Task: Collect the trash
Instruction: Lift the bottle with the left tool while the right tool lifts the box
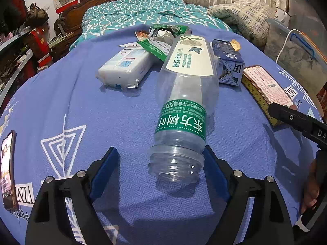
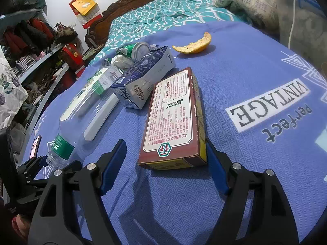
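Note:
An empty clear plastic bottle [image 1: 185,102] with a green label lies on the blue bedsheet [image 1: 81,102], open neck toward me. My left gripper [image 1: 161,159] is open, its jaws on either side of the bottle neck, the right jaw close to it. A red-brown flat box [image 2: 173,118] lies on the sheet. My right gripper [image 2: 165,151] is open around the box's near end, the right jaw touching or nearly touching its side. The bottle also shows in the right wrist view [image 2: 81,118], and the box in the left wrist view [image 1: 265,87].
A tissue pack [image 1: 124,65], a green wrapper [image 1: 155,49], a crushed green can [image 2: 134,50], a blue milk carton [image 2: 143,77] and an orange peel [image 2: 194,45] lie further back. A phone [image 1: 8,169] lies at the left. A shelf [image 2: 40,71] stands beside the bed.

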A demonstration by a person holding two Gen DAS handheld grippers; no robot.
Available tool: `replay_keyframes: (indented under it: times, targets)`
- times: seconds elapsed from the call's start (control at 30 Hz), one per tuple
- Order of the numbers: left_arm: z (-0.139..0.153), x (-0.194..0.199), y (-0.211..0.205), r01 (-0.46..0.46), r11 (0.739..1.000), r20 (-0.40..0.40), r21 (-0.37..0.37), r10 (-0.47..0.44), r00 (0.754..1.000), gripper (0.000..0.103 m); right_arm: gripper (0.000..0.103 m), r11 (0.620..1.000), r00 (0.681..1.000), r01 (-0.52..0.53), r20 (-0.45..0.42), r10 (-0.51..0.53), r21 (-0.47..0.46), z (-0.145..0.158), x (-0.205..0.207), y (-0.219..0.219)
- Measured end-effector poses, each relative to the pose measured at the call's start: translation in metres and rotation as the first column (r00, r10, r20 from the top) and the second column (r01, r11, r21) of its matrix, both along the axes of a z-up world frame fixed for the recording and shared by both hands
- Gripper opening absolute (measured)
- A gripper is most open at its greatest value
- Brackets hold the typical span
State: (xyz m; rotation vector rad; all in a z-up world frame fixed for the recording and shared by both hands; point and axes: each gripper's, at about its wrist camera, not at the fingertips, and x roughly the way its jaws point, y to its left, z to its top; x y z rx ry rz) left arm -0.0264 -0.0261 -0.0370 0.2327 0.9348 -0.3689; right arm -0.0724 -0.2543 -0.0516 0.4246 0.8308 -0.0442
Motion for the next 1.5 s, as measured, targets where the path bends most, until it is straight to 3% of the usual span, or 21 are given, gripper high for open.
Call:
replay_keyframes:
  times: [0.33,0.53,0.7,0.83,0.97,1.03,1.37,1.5]
  targets:
    - [0.008,0.006,-0.001,0.000,1.000,0.008,-0.028,0.000,1.000,0.088,0.078,1.000,1.000,-0.005,0.000,0.005,-0.003,0.000,-0.001,0.002]
    - [0.018,0.015,-0.017,0.017,1.000,0.041,-0.012,-0.017,0.999,0.091,0.079,1.000,1.000,-0.009,0.004,0.009,0.005,0.000,0.000,0.001]
    - [0.018,0.022,-0.036,0.056,0.997,0.076,0.046,-0.060,0.995,0.091,0.079,1.000,1.000,-0.009,0.002,0.009,0.000,0.000,0.001,0.001]
    - [0.007,0.031,-0.040,0.056,0.997,0.040,0.056,-0.058,0.997,0.090,0.079,1.000,1.000,-0.009,0.002,0.009,-0.002,0.000,0.000,0.001]
    - [0.006,0.033,-0.034,0.053,0.998,0.023,0.026,-0.054,0.998,0.076,0.074,1.000,1.000,-0.002,0.000,0.002,-0.006,0.000,0.000,0.001]
    - [0.005,0.033,-0.030,0.070,0.997,0.004,-0.007,-0.070,0.998,0.057,0.064,1.000,1.000,0.002,0.002,-0.002,-0.002,0.000,0.000,-0.001]
    - [0.006,0.009,-0.009,0.068,0.996,-0.010,-0.060,-0.068,0.998,0.052,0.062,0.997,0.998,-0.050,0.020,0.052,-0.054,0.004,-0.005,0.013]
    - [0.007,-0.009,0.000,0.071,0.996,0.002,-0.050,-0.071,0.997,0.038,0.062,0.996,0.996,-0.085,0.004,0.086,-0.038,0.002,-0.009,0.019]
